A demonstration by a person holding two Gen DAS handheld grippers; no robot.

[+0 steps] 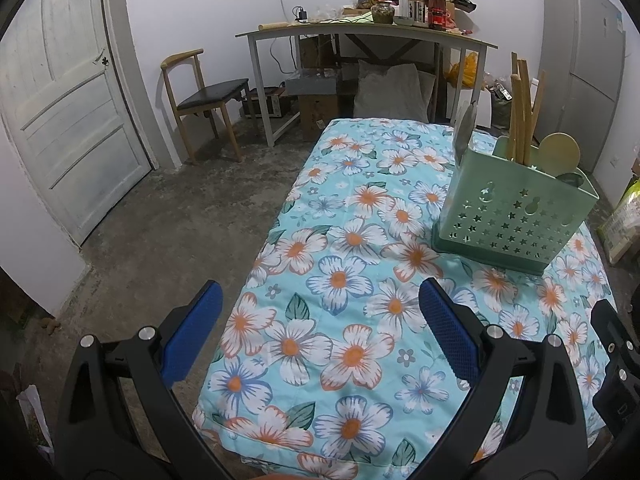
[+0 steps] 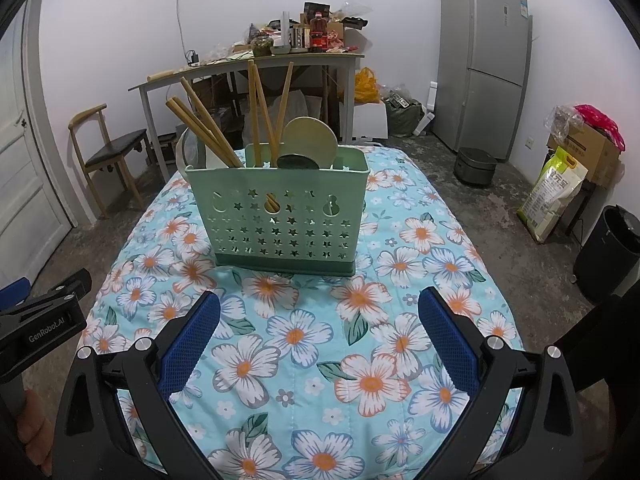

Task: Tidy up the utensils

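Observation:
A pale green utensil holder (image 2: pixel 276 216) with star-shaped holes stands upright on the flowered cloth (image 2: pixel 304 344). Several wooden chopsticks (image 2: pixel 208 128) and round-headed spoons (image 2: pixel 308 136) stick up out of it. The left wrist view has the same holder (image 1: pixel 516 216) at its right side, with chopsticks (image 1: pixel 520 112) standing in it. My right gripper (image 2: pixel 319 304) is open and empty, just short of the holder's front. My left gripper (image 1: pixel 320 292) is open and empty over the cloth's left edge, well left of the holder. Its black body (image 2: pixel 44 320) shows at the left of the right wrist view.
A cluttered grey desk (image 1: pixel 360 32) and a wooden chair (image 1: pixel 204 96) stand at the back wall. A white door (image 1: pixel 60 112) is to the left. A grey fridge (image 2: pixel 488 60), a rice cooker (image 2: pixel 476 166), a rice bag (image 2: pixel 554 196) and a black bin (image 2: pixel 608 252) stand to the right.

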